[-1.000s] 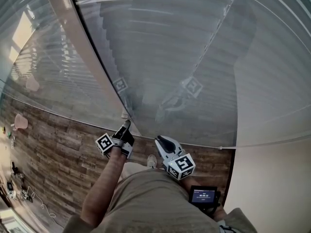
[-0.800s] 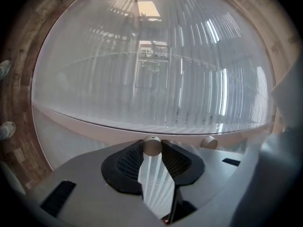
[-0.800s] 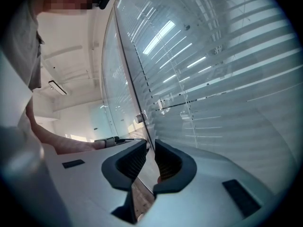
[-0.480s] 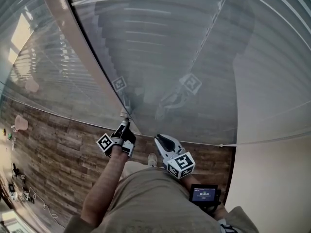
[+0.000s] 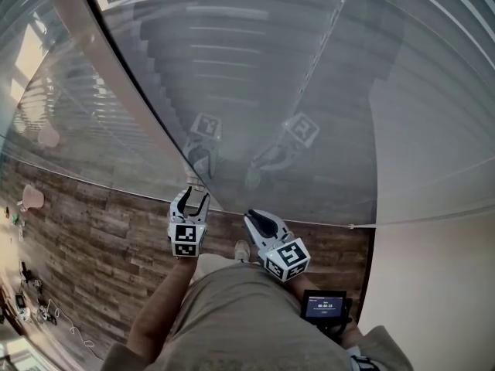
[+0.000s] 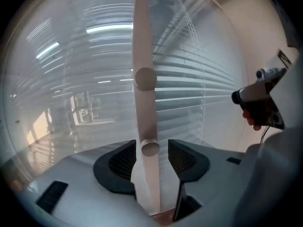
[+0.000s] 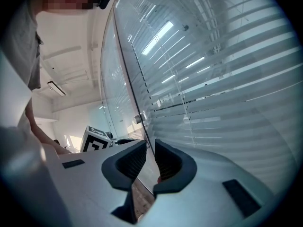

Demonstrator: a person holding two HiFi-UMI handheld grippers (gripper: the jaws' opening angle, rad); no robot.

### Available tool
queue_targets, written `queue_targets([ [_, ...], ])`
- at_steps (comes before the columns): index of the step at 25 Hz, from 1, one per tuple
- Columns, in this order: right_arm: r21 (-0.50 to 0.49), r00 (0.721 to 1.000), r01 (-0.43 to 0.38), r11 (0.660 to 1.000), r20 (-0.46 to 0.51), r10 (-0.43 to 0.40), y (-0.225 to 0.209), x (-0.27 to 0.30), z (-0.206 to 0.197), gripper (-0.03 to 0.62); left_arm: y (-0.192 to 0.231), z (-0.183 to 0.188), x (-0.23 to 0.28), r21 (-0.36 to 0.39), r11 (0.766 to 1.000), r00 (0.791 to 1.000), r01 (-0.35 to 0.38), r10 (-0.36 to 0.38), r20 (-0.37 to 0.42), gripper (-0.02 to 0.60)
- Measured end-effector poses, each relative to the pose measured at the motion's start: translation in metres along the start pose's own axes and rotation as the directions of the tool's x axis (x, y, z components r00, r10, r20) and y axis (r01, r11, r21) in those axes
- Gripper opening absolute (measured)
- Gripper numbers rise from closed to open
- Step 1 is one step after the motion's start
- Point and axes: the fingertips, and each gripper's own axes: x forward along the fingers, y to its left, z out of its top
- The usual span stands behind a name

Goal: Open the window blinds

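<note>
The slatted blinds [image 5: 309,91] hang behind the glass wall, and I see them again in the left gripper view [image 6: 199,79]. A white post [image 5: 116,76] divides the panes. A small round knob [image 6: 150,148] sits on the post [image 6: 143,56], with a second knob [image 6: 145,78] higher up. My left gripper [image 5: 190,194] is at the post's foot and its jaws are opening. The lower knob stands between them, and the pads [image 6: 124,161] do not press on it. My right gripper [image 5: 252,219] points at the glass beside it, jaws nearly together and empty [image 7: 151,150].
Wood-plank floor [image 5: 93,230] runs along the glass. A plain white wall [image 5: 433,284] closes the right side. A small device with a lit screen [image 5: 325,309] hangs at the person's waist. Cables and small items [image 5: 31,300] lie on the floor at far left.
My left gripper has rolled about a quarter turn at the knob, so its marker cube went from the left side to underneath. Its jaws have spread off the knob. The right gripper stayed put.
</note>
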Motion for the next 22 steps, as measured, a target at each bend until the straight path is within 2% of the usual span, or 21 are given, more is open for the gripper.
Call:
queue_targets([
  [2, -0.001, 1.000, -0.006, 1.000, 0.001, 0.006, 0.002, 0.002, 0.000, 0.052, -0.001, -0.003, 0.004, 0.032, 0.999, 1.000, -0.011, 0.012, -0.024, 0.218],
  [3, -0.001, 1.000, -0.008, 1.000, 0.001, 0.008, 0.003, 0.003, 0.000, 0.052, 0.001, -0.005, 0.006, 0.024, 1.000, 0.999, -0.019, 0.020, -0.037, 0.195],
  [4, 0.000, 1.000, -0.009, 1.000, 0.001, 0.009, 0.005, 0.003, 0.000, 0.052, 0.003, -0.007, 0.007, 0.012, 1.000, 0.999, -0.027, 0.028, -0.044, 0.143],
  [5, 0.000, 1.000, -0.008, 1.000, 0.001, 0.008, 0.005, 0.004, 0.001, 0.052, 0.005, -0.008, 0.008, -0.004, 0.999, 0.999, -0.032, 0.031, -0.044, 0.140],
  [10, 0.002, 1.000, 0.000, 1.000, 0.000, 0.000, 0.001, 0.008, 0.007, 0.052, 0.013, -0.002, 0.009, -0.155, 0.988, 0.999, 0.004, -0.013, -0.052, 0.137],
  [13, 0.008, 1.000, 0.002, 1.000, -0.003, -0.002, -0.001, 0.008, 0.002, 0.052, 0.013, -0.006, 0.010, -0.271, 0.963, 0.997, 0.016, -0.035, -0.065, 0.135],
  [16, 0.009, 1.000, -0.004, 1.000, -0.014, 0.004, 0.001, 0.006, 0.000, 0.052, 0.009, -0.010, 0.006, -0.381, 0.924, 0.996, 0.026, -0.058, -0.070, 0.133],
  [22, -0.001, 1.000, -0.004, 1.000, -0.011, 0.004, -0.002, 0.004, 0.004, 0.052, 0.008, -0.009, 0.006, -0.509, 0.857, 0.993, 0.082, -0.115, -0.034, 0.133],
])
